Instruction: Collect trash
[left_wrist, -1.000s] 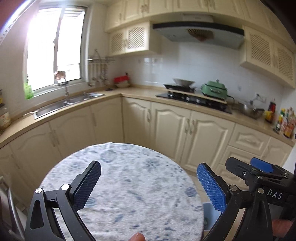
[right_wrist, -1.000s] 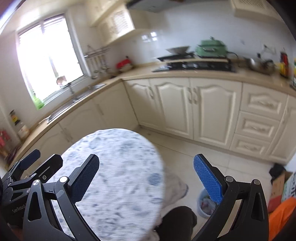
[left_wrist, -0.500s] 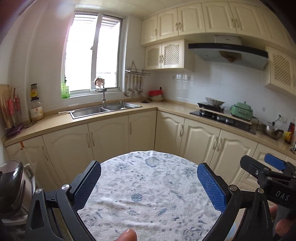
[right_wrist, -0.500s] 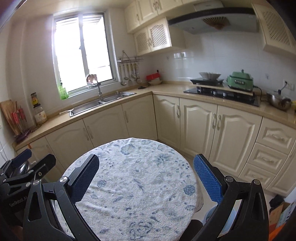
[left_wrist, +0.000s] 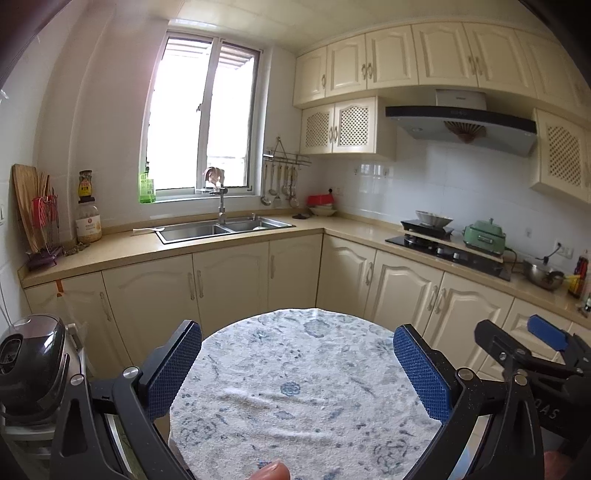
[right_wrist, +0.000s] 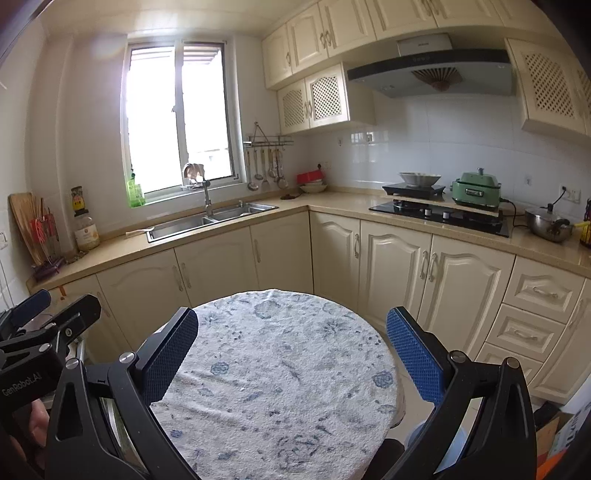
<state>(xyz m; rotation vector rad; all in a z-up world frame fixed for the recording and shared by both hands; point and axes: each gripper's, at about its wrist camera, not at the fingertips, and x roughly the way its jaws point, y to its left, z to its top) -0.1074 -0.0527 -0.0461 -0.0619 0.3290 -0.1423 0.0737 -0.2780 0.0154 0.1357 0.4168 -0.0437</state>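
No trash shows in either view. My left gripper (left_wrist: 297, 365) is open and empty, its blue pads spread wide above a round table with a blue-patterned white cloth (left_wrist: 295, 391). My right gripper (right_wrist: 291, 354) is open and empty above the same table (right_wrist: 280, 369). The right gripper's body shows at the right edge of the left wrist view (left_wrist: 532, 354). The left gripper's body shows at the left edge of the right wrist view (right_wrist: 44, 332). A pale blue bin (right_wrist: 439, 443) shows partly on the floor below the table's right edge.
Cream cabinets (left_wrist: 229, 284) run in an L behind the table. On the counter are a steel sink (left_wrist: 225, 227), a hob (left_wrist: 447, 251), a green cooker (left_wrist: 484, 236) and a steel bowl (left_wrist: 543, 273). A black rice cooker (left_wrist: 33, 362) stands left. Cardboard boxes (right_wrist: 561, 435) stand right.
Both cameras have tilted up and swung left. The window, sink and upper cabinets now show fully, and the table sits lower in view. Both grippers stay open.
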